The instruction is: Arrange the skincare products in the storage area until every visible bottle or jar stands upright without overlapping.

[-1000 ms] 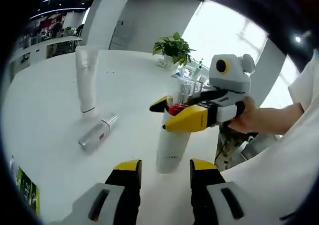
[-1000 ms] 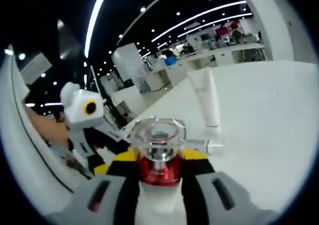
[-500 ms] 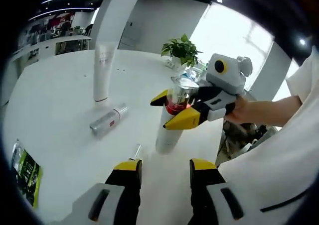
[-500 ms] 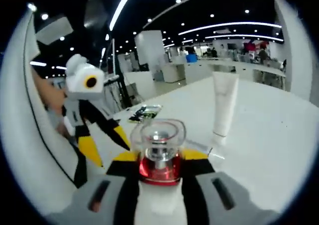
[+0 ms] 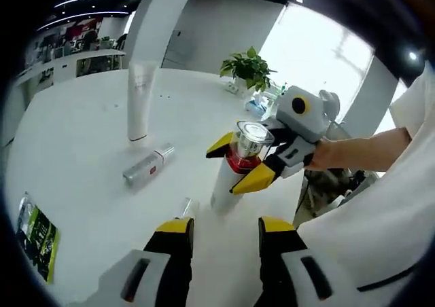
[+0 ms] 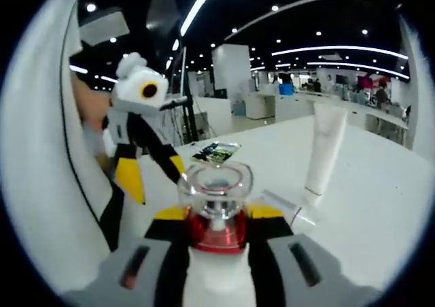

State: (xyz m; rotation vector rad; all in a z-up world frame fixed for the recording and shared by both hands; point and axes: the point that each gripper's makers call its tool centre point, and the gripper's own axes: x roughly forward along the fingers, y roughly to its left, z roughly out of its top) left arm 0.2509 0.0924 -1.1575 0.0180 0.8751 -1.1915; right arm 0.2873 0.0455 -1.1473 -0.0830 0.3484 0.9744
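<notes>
On a white surface (image 5: 75, 151), the right tool (image 5: 243, 163) is clamped on the red collar of a tall white pump bottle (image 5: 226, 181), which stands upright near the surface's edge. The left tool (image 5: 221, 227) hangs just short of it, jaws apart and holding nothing. Farther back, a white tube (image 5: 140, 100) stands on its cap; a small silver bottle (image 5: 146, 166) lies on its side between them.

Right gripper (image 6: 216, 220) clamps pump bottle (image 6: 216, 205)
</notes>
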